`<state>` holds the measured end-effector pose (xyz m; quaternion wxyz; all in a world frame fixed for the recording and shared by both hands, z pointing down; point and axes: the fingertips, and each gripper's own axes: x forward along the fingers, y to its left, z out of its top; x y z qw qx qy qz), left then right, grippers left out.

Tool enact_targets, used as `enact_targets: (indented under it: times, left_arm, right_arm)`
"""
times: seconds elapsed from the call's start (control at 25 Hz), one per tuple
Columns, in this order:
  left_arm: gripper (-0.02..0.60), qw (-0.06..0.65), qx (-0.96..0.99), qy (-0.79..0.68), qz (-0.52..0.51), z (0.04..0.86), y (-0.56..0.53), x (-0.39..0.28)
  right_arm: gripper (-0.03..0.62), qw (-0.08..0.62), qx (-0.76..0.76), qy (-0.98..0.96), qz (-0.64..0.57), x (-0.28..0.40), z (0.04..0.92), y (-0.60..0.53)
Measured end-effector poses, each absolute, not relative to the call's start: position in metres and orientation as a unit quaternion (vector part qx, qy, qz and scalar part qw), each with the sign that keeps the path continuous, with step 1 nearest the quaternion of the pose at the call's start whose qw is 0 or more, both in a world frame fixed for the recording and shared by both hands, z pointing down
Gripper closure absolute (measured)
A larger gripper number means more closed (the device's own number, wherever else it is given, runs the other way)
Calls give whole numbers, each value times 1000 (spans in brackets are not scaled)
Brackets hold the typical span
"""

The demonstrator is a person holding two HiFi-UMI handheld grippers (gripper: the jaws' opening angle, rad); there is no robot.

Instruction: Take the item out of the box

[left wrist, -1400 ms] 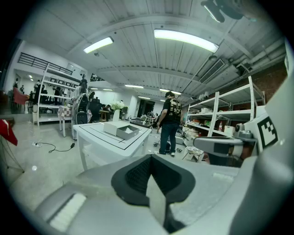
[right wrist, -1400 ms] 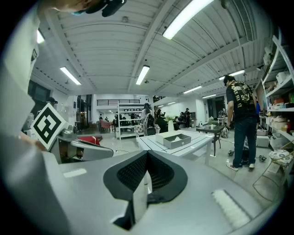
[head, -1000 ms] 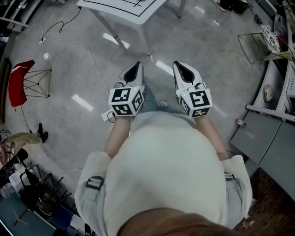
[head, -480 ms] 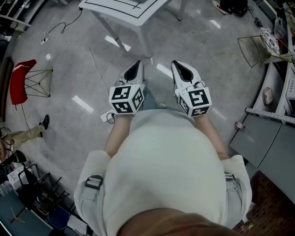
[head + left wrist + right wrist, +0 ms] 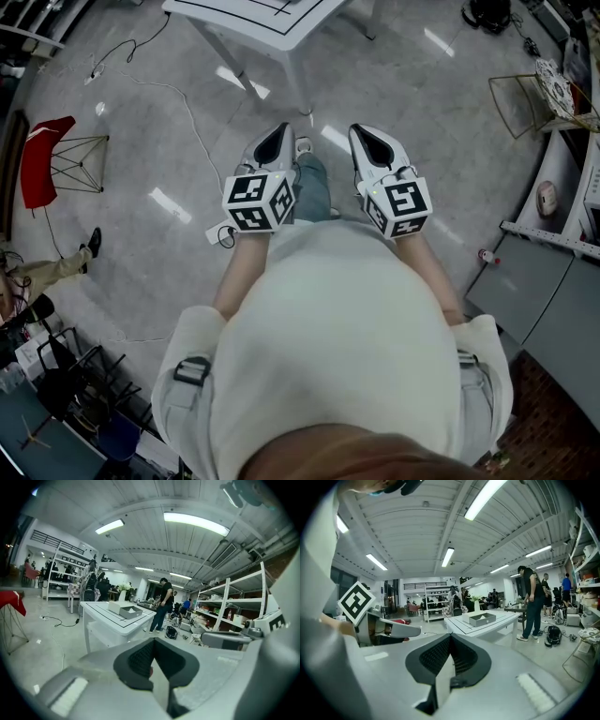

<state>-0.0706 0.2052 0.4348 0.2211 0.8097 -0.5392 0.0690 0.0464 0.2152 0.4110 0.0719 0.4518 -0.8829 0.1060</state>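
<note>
An open grey box [image 5: 125, 609] [image 5: 480, 618] stands on a white table [image 5: 272, 21] some way ahead of me; its contents do not show. A second white box sits behind it. I hold both grippers side by side in front of my body, over the floor and short of the table. In the head view the left gripper [image 5: 272, 141] and the right gripper [image 5: 373, 141] both point toward the table. The left gripper [image 5: 152, 663] is shut with nothing between its pads. The right gripper [image 5: 450, 660] is shut and empty too.
A red chair [image 5: 42, 169] stands at the left and a cable [image 5: 178, 103] runs across the floor. A wire stand [image 5: 525, 98] and grey cabinets [image 5: 534, 281] are at the right. A person [image 5: 532, 602] stands beside the table, near shelving [image 5: 229, 606].
A leg in jeans has stepped forward between the grippers and the table has drawn slightly nearer. Both grippers keep their pose and stay shut.
</note>
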Motion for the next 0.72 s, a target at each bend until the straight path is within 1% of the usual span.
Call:
enact_targets:
  times: [0.72]
  left_arm:
    - [581,229,809,-537,69,438,89,-86]
  right_arm:
    - [594,88,453,-881,109,32,414,106]
